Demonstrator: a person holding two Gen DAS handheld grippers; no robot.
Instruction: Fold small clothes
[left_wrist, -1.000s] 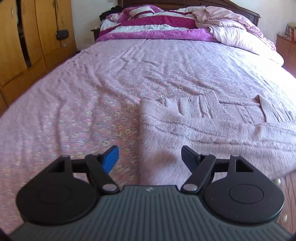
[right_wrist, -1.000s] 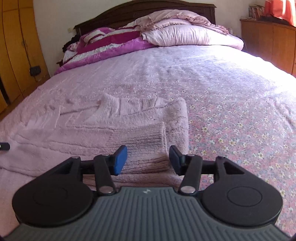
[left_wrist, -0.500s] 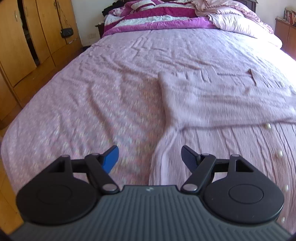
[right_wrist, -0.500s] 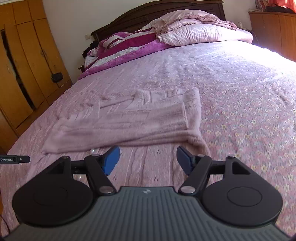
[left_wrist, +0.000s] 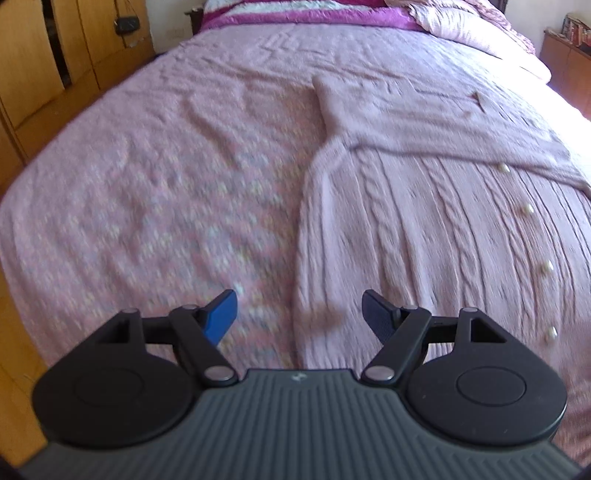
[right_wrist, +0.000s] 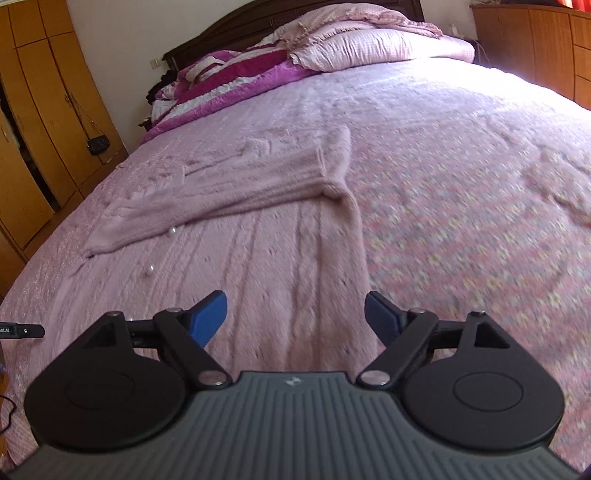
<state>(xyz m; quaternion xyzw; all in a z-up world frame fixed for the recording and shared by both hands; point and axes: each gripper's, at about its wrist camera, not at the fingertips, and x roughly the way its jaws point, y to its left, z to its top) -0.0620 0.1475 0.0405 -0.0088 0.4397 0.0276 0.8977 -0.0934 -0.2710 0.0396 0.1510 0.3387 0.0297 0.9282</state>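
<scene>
A pink cable-knit cardigan (left_wrist: 417, 221) with pearl buttons lies flat on the bed, its sleeves folded across the upper body. It also shows in the right wrist view (right_wrist: 280, 258). My left gripper (left_wrist: 300, 314) is open and empty, hovering over the cardigan's lower left edge. My right gripper (right_wrist: 295, 314) is open and empty, hovering over the cardigan's lower right part, near its right edge. The left gripper's tip (right_wrist: 22, 331) shows at the left border of the right wrist view.
The pink floral bedspread (left_wrist: 147, 192) covers the bed. Pillows and a magenta quilt (right_wrist: 258, 70) are piled at the headboard. A wooden wardrobe (right_wrist: 40, 122) stands to the left and a wooden dresser (right_wrist: 535, 40) to the right.
Both grippers have pulled back from the folded sleeves toward the cardigan's hem, so more of the cable-knit body shows. Both stay open and empty.
</scene>
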